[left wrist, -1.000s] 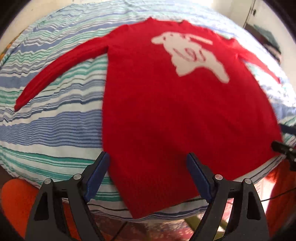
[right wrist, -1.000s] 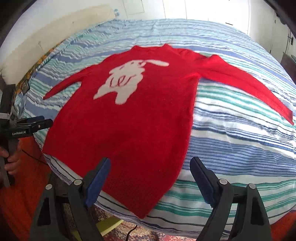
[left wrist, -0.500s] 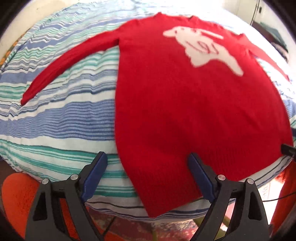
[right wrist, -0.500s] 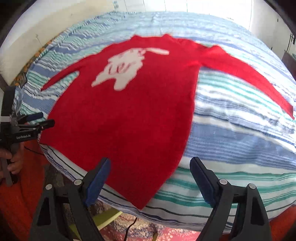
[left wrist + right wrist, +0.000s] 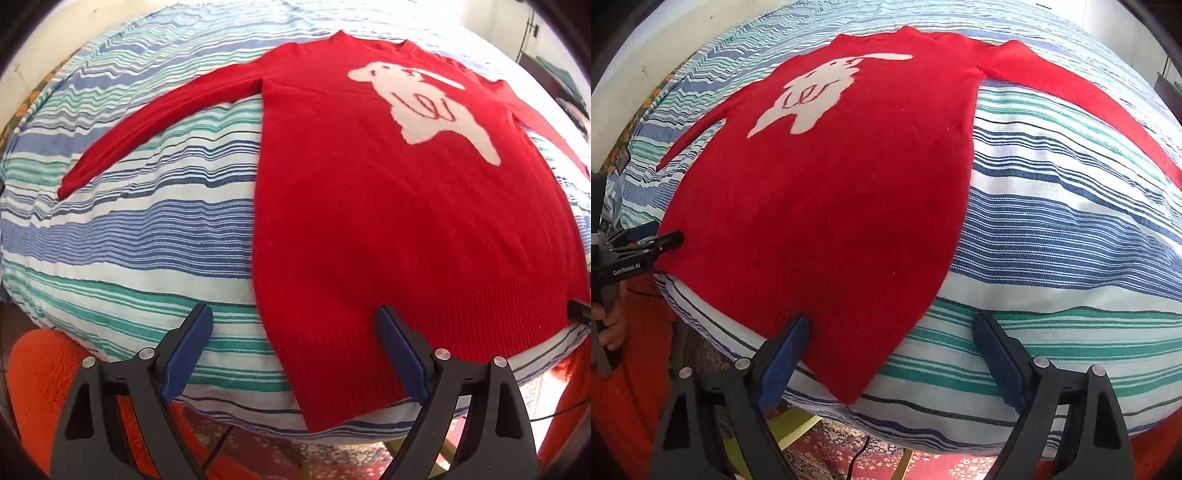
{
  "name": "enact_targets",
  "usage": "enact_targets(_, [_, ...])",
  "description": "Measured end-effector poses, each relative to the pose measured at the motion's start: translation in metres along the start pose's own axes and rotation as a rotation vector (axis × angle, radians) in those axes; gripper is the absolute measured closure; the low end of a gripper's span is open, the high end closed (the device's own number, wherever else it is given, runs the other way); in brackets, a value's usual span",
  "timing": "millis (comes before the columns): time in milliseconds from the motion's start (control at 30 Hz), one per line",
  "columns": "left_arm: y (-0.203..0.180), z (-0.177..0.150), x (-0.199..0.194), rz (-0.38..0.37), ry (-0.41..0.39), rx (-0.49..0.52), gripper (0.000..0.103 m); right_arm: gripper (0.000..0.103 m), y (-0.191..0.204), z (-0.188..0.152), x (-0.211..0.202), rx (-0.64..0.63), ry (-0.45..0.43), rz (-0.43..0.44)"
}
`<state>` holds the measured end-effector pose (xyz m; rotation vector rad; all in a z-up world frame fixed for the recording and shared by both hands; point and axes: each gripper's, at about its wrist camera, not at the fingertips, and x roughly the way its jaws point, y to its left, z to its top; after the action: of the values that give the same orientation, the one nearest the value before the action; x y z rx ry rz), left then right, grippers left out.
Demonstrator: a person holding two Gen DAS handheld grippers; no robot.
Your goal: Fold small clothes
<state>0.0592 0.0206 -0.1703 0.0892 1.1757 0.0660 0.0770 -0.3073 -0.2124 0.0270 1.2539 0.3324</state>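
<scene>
No fold had been made yet: the red sweater lay flat and face up across the middle of the striped bedspread, both sleeves spread outward, hem at the near edge. Its white animal motif sat toward the upper right of the left view. The left gripper and right gripper each hovered at a hem corner, jaws wide apart and holding nothing. Every fold remained.
</scene>
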Motion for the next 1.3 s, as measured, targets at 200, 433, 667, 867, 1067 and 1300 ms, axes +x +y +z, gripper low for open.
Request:
enact_targets(200, [-0.002,-0.001,0.006,0.009,0.006,0.008,0.011,0.008,0.001,-0.008,-0.003,-0.005,-0.016,-0.002])
enact_targets(433, [-0.001,0.001,0.006,-0.010,0.007,-0.011,0.009,0.004,0.005,-0.002,0.006,-0.013,-0.015,0.000])
enact_targets(667, [0.045,0.009,-0.031,-0.105,-0.155,-0.196,0.009,0.004,0.003,0.003,-0.010,0.018,-0.061,0.038])
enact_targets(867, [0.105,0.004,-0.024,-0.104,-0.147,-0.489,0.009,0.005,-0.090,0.024,-0.083,0.291,-0.348,0.177])
enact_targets(1067, [0.115,0.002,-0.016,-0.058,-0.131,-0.549,0.009,0.017,-0.275,0.037,-0.100,0.819,-0.458,0.142])
enact_targets(1300, [0.099,0.010,-0.005,0.007,-0.101,-0.474,0.009,0.034,-0.364,0.034,-0.051,1.148,-0.441,0.252])
